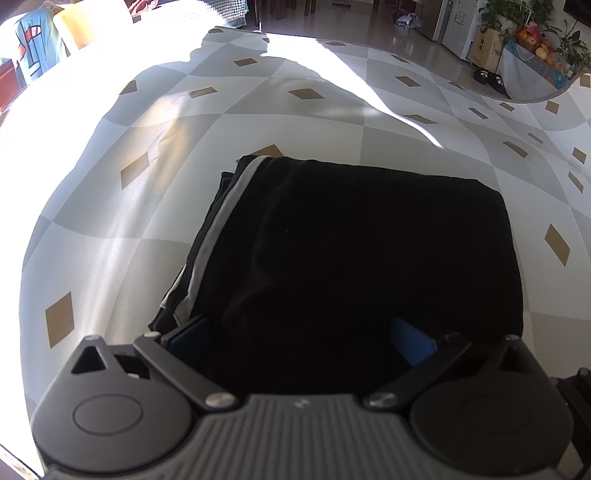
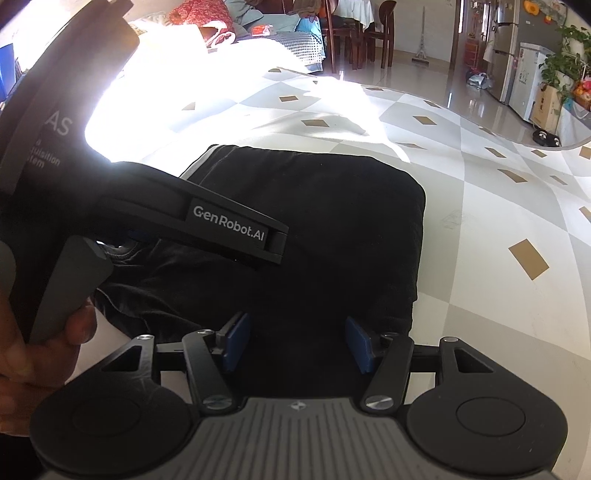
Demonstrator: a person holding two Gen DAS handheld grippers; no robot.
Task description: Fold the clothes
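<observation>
A black garment (image 1: pixel 351 240) lies folded into a thick rectangle on the checkered tablecloth (image 1: pixel 110 221). A white stripe (image 1: pixel 218 225) runs down its left edge. My left gripper (image 1: pixel 301 339) is open wide, and the garment's near edge lies between its blue pads (image 1: pixel 413 343). In the right wrist view the same garment (image 2: pixel 332 206) fills the middle. My right gripper (image 2: pixel 298 343) is open over its near right part, fabric between the blue pads (image 2: pixel 360 345). The left gripper's black housing (image 2: pixel 229 225) lies over the garment's left side, held by a hand (image 2: pixel 44 350).
The tablecloth (image 2: pixel 498 221) stretches to the right and beyond the garment, bright with sunlight at the far left. The table's curved edge (image 1: pixel 535 99) is at the far right, with glossy floor, plants (image 1: pixel 535 33) and a fridge (image 2: pixel 506 48) beyond. Dining chairs (image 2: pixel 343 33) stand behind.
</observation>
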